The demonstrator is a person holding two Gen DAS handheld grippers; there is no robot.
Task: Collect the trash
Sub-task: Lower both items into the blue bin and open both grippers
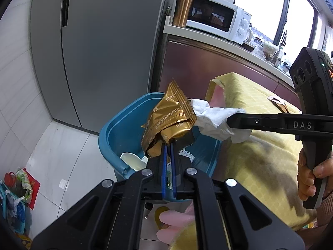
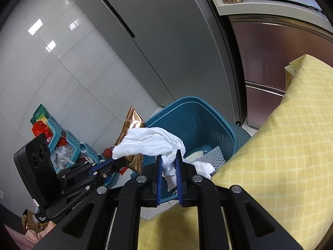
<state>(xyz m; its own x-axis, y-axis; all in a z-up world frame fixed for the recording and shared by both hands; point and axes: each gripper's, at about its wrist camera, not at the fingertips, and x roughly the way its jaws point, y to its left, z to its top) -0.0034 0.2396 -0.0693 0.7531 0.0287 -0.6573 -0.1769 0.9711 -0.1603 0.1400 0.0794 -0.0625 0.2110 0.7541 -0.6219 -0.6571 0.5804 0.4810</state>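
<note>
Grey refrigerator doors (image 1: 100, 48) fill the left of the kitchen scene, with white floor tiles (image 1: 52, 152) below and a heap of colourful bags and teal baskets (image 2: 68, 145) against the wall. Next comes the blue trash bin (image 1: 124, 125), standing on the floor just beside the table; a white container (image 1: 133, 160) lies inside it. Over the bin's opening, the left gripper (image 1: 168, 145) is clenched on a crumpled gold snack wrapper (image 1: 172, 114) (lettered "DAOXIANGCUN"). Touching the wrapper's right edge is a wad of white tissue (image 1: 216, 120), pinched between the closed tongs of the right gripper (image 2: 169, 158), which reaches in from the right above the bin's rim. Farther right, a yellow patterned tablecloth (image 1: 260, 145) covers the table, where another torn gold wrapper (image 1: 278, 102) lies. Behind, a white microwave (image 1: 218, 18) and a copper tumbler (image 1: 184, 8) stand on the counter.
</note>
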